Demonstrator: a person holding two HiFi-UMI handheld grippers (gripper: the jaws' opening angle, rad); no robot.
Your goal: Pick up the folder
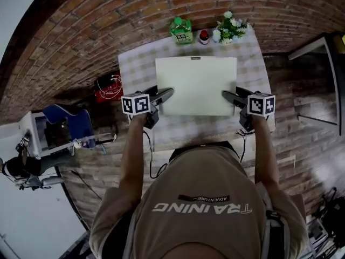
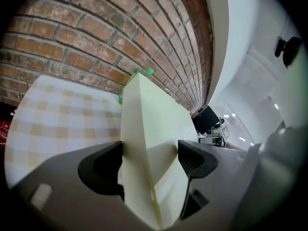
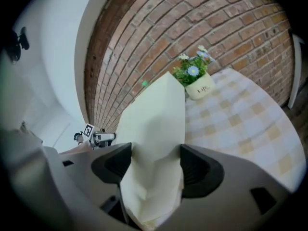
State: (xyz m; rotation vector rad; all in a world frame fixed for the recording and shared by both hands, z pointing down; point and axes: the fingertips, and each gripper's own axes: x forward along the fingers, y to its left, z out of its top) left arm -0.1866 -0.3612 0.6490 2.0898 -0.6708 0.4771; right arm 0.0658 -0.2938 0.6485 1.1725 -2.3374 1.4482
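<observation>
Spanning the middle of the checked surface point(image 1: 253, 63), the pale folder point(image 1: 196, 85) is gripped at both side edges. Its left edge is pinched between the jaws of the left tool point(image 1: 166, 93), and its right edge is pinched by the right tool point(image 1: 227, 95), where the sheet is seen buckled. At the far edge of the surface, a green carton point(image 1: 181, 30), a small red jar point(image 1: 204, 36) and a flower pot point(image 1: 229, 30) are set in a row.

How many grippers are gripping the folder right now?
2. The left gripper is shut on the left edge of the folder, and the right gripper is shut on its right edge. Each gripper view shows the folder pinched between the jaws.
</observation>
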